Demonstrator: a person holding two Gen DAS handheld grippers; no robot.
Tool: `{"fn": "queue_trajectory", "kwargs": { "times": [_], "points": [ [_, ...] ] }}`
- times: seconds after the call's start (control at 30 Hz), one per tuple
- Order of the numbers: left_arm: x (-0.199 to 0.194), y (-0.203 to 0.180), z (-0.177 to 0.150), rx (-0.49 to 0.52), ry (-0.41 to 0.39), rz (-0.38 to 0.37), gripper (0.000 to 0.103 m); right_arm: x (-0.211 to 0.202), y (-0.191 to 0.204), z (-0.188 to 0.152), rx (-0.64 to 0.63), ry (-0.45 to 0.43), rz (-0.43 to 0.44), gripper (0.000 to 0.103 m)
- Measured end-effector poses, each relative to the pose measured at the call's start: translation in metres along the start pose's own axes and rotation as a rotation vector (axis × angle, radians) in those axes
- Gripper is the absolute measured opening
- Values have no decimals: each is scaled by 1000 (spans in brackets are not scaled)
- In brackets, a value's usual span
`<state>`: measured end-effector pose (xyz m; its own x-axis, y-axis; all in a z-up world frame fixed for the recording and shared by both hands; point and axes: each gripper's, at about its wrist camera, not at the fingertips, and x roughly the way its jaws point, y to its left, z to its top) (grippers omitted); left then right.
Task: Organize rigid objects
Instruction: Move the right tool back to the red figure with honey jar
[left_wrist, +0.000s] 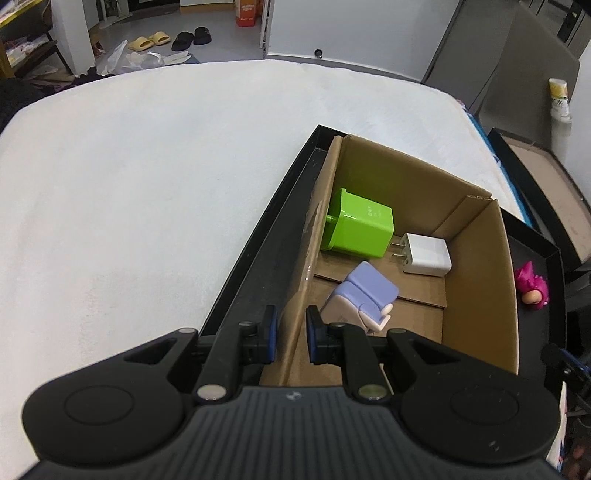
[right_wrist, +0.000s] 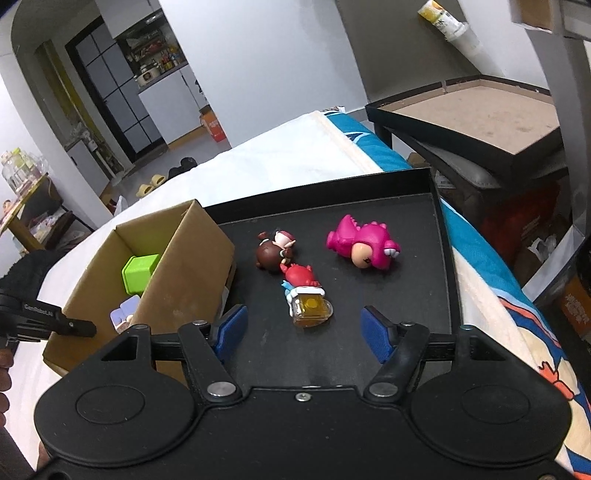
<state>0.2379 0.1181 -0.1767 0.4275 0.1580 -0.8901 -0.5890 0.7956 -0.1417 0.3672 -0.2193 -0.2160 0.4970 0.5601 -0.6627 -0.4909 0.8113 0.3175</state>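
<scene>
A: Left tool (left_wrist: 291, 336)?
B: Clamped on the cardboard box (left_wrist: 476, 266) wall; chargers lie inside.
A: Right tool (right_wrist: 303, 330)?
B: Half open, empty, over the tray (right_wrist: 441, 236), the amber-based figurine (right_wrist: 308, 301) just ahead.

The left wrist view looks steeply down from close above the cardboard box (left_wrist: 476, 280), straddling its near left wall, with the white bed cover (left_wrist: 147, 184) spreading left of the box and the room floor far beyond. The right wrist view sits to the right of that box, tilted less steeply, looking across the black tray (right_wrist: 436, 236) towards a doorway. Both views share the cardboard box (right_wrist: 192, 258), the green block (left_wrist: 356, 229) inside it (right_wrist: 140, 271) (seen from opposite sides) and the pink dinosaur figure (left_wrist: 532, 286) (right_wrist: 364, 242) right of the box.
</scene>
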Motion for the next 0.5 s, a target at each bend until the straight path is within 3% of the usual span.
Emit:
{"fn": "queue_trajectory", "kwargs": {
  "times": [0.27, 0.5],
  "points": [
    [-1, 11, 1, -6, -1, -70, 15, 26, 14, 3, -32, 37, -45, 63],
    [3, 19, 5, -22, 2, -119, 15, 53, 28, 12, -147, 88, -164, 58]
  ]
}}
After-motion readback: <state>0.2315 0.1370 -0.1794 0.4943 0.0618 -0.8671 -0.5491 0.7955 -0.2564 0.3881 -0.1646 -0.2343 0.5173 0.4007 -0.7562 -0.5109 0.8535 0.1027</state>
